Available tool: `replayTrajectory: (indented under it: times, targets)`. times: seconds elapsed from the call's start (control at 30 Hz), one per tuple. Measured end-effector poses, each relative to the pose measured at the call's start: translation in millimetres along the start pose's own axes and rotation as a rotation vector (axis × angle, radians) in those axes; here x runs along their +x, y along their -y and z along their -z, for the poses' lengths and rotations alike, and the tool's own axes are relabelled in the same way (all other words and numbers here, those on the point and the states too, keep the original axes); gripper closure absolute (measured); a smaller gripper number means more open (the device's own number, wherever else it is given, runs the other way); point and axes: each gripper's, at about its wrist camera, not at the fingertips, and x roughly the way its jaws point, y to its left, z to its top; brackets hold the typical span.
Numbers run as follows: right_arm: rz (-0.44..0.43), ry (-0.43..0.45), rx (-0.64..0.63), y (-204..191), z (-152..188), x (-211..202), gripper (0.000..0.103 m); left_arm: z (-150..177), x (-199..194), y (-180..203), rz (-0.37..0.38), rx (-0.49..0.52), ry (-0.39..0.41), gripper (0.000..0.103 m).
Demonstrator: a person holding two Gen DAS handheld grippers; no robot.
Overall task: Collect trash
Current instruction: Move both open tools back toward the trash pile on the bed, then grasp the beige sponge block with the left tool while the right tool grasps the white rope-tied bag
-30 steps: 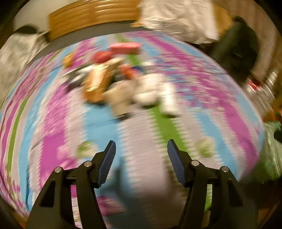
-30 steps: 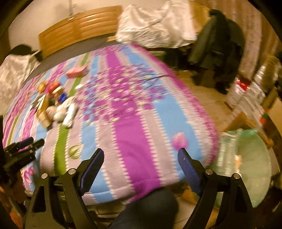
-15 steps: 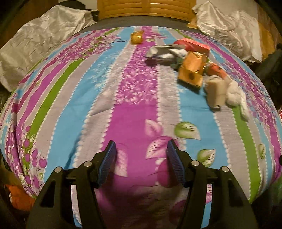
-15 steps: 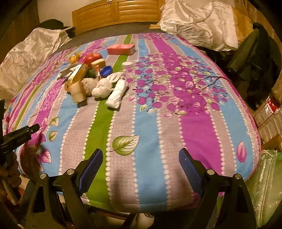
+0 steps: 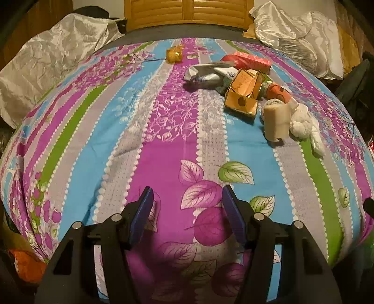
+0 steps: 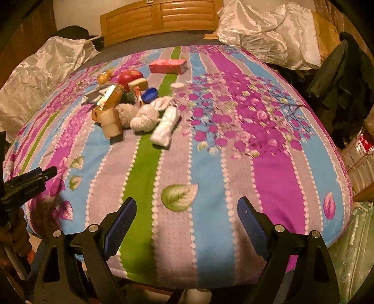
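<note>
A pile of trash lies on the striped bed (image 5: 163,131): an open orange carton (image 5: 243,93), a beige cup (image 5: 275,121), crumpled white tissue (image 5: 303,126), a squeezed tube (image 5: 208,73), a red box (image 5: 252,62) and a small gold wrapper (image 5: 174,54). In the right wrist view the same pile sits at upper left: the carton (image 6: 108,98), the cup (image 6: 109,120), the tissue (image 6: 149,117), a red apple (image 6: 129,77), a blue cap (image 6: 149,94), the red box (image 6: 168,66). My left gripper (image 5: 188,215) is open and empty, near the bed's front edge. My right gripper (image 6: 187,225) is open and empty.
A wooden headboard (image 6: 159,16) stands at the back. Crumpled silver sheets lie at the left (image 5: 46,67) and right (image 6: 264,28). A dark jacket (image 6: 341,70) hangs at the right. A green plastic bag (image 6: 355,245) sits beside the bed's front right corner.
Both views swung left toward the bed over the last second and have settled. The trash pile has come into clear view. Both grippers stayed open.
</note>
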Motion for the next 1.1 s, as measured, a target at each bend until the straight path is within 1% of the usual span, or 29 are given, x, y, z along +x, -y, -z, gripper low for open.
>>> replayTrajectory:
  times: [0.1,0.2,0.27,0.3,0.37,0.4,0.43,0.5,0.53,0.57,0.6,0.63,0.67,0.73,0.83,0.93,1.03,1.1]
  targets:
    - [-0.018,0.019,-0.003,-3,-12,7,0.015,-5,1,-4,-0.014,-0.012,-0.001,0.045]
    - [-0.055,0.023,0.05,3,-30,22,0.015,-9,3,-8,-0.017,-0.035,-0.006,0.044]
    - [-0.096,0.023,0.085,6,-47,37,0.015,-10,4,-9,-0.02,-0.04,-0.013,0.044]
    - [-0.112,0.023,0.099,6,-53,43,0.017,-10,6,-8,-0.019,-0.039,-0.019,0.044]
    - [-0.155,0.01,0.129,7,-70,60,0.023,-11,8,-5,-0.015,-0.035,-0.028,0.044]
    - [-0.167,-0.004,0.137,6,-77,70,0.03,-12,8,-4,-0.015,-0.031,-0.028,0.044]
    - [-0.177,-0.032,0.139,4,-84,86,0.034,-12,8,-3,-0.014,-0.029,-0.027,0.044]
    - [-0.175,-0.072,0.144,1,-90,106,0.037,-15,7,-2,-0.008,-0.029,-0.031,0.044]
    - [-0.184,-0.106,0.157,2,-90,121,0.046,-16,7,-2,-0.003,-0.03,-0.032,0.044]
    - [-0.198,-0.126,0.17,3,-89,130,0.051,-18,6,-2,0.008,-0.028,-0.031,0.044]
    - [-0.2,-0.116,0.176,4,-88,131,0.056,-20,5,-1,0.017,-0.025,-0.029,0.044]
    - [-0.222,-0.106,0.18,5,-87,130,0.073,-21,4,0,0.033,-0.02,-0.026,0.045]
    - [-0.261,-0.107,0.196,8,-85,128,0.077,-22,3,2,0.053,-0.015,-0.024,0.045]
    - [-0.263,-0.095,0.222,15,-78,121,0.077,-23,2,10,0.105,0.003,-0.018,0.045]
    - [-0.285,-0.071,0.282,29,-63,103,0.077,-24,5,24,0.163,0.019,-0.022,0.045]
    - [-0.312,-0.038,0.332,41,-47,80,0.077,-30,12,47,0.224,0.039,-0.026,0.05]
    - [-0.327,-0.015,0.352,47,-32,58,0.077,-44,26,70,0.245,0.048,-0.01,0.05]
    - [-0.329,-0.001,0.349,51,-25,45,0.077,-55,38,80,0.263,0.033,-0.021,0.05]
